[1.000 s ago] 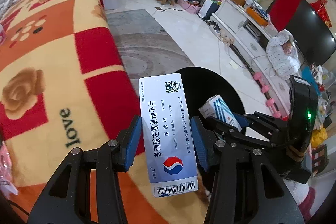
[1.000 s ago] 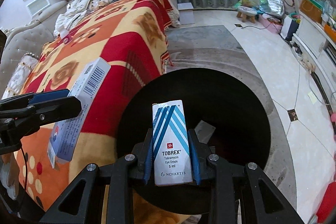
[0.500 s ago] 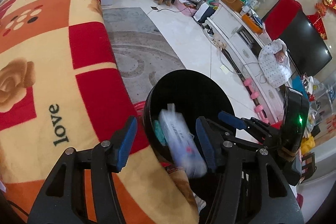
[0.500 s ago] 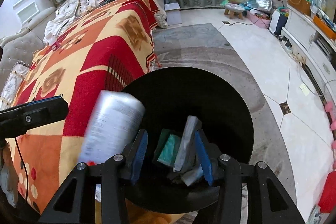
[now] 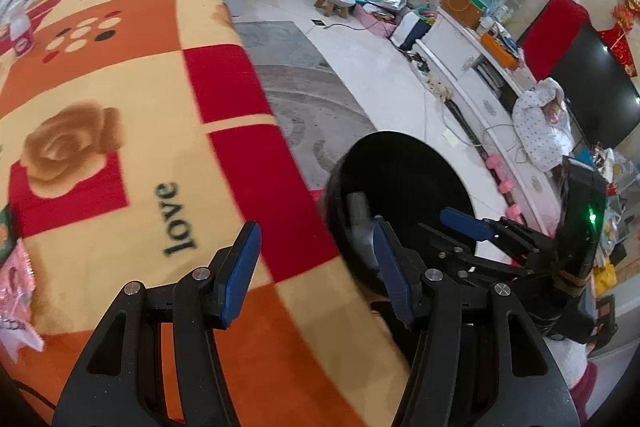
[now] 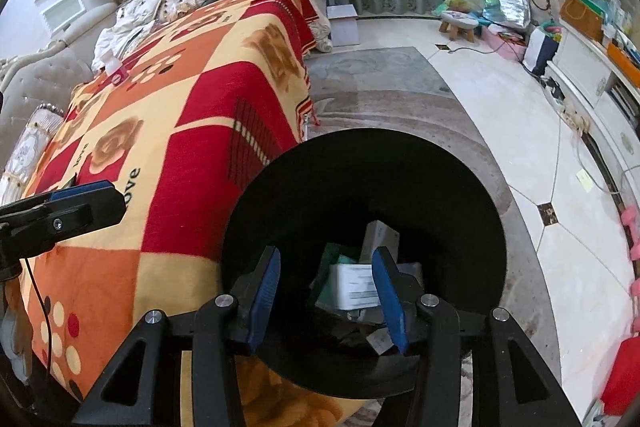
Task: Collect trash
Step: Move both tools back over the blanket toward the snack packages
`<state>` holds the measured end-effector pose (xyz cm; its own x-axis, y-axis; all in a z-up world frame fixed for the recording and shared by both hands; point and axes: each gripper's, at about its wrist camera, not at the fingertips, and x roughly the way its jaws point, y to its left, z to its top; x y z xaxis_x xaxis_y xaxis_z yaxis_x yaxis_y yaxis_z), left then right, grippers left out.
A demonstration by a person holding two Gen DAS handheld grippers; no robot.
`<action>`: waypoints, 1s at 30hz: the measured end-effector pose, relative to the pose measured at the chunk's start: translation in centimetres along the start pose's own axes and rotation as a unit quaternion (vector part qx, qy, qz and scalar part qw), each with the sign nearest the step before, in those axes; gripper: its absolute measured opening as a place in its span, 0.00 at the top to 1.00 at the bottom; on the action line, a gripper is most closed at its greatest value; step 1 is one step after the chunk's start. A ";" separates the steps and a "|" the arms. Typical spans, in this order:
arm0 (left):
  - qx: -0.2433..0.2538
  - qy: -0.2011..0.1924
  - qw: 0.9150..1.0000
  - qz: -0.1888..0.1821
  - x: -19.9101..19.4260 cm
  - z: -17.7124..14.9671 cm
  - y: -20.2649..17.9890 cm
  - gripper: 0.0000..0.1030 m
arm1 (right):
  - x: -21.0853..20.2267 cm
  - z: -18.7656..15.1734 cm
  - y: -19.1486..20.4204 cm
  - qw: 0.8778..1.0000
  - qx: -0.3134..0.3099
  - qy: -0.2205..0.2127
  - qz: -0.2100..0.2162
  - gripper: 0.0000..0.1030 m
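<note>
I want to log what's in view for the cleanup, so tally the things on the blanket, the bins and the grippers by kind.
White bottle on the blanket: 1
Pink packet on the blanket: 1
Black bin: 1
Grippers, both open and empty: 2, left gripper and right gripper
Total: 5

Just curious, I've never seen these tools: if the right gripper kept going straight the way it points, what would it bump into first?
Probably the white box lying among the trash inside the black bin; the open right gripper points straight down into it.
</note>
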<state>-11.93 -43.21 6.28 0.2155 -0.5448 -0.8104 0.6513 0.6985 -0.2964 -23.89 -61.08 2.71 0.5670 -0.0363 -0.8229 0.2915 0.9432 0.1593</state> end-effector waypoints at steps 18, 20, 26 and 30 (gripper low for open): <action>-0.058 -0.020 0.992 0.110 -7.7 -4.6 12.9 0.45 | 2.1 0.3 10.8 0.994 -0.079 0.024 0.078 0.48; -0.079 -0.025 0.988 0.129 -8.9 -5.3 15.7 0.45 | 2.4 0.4 12.3 0.992 -0.091 0.026 0.086 0.48; -0.145 -0.023 0.970 0.196 -11.1 -7.9 23.4 0.45 | 3.1 0.4 15.7 0.987 -0.118 0.035 0.104 0.47; -0.187 -0.008 0.960 0.207 -11.5 -10.0 26.5 0.45 | 3.0 0.4 16.7 0.985 -0.128 0.035 0.109 0.46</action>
<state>-4.40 -13.77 2.74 0.4132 -0.1899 -0.8906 0.2021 0.9727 -0.1136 -17.01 -45.56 3.13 0.5377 0.1904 -0.8214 -0.0394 0.9788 0.2011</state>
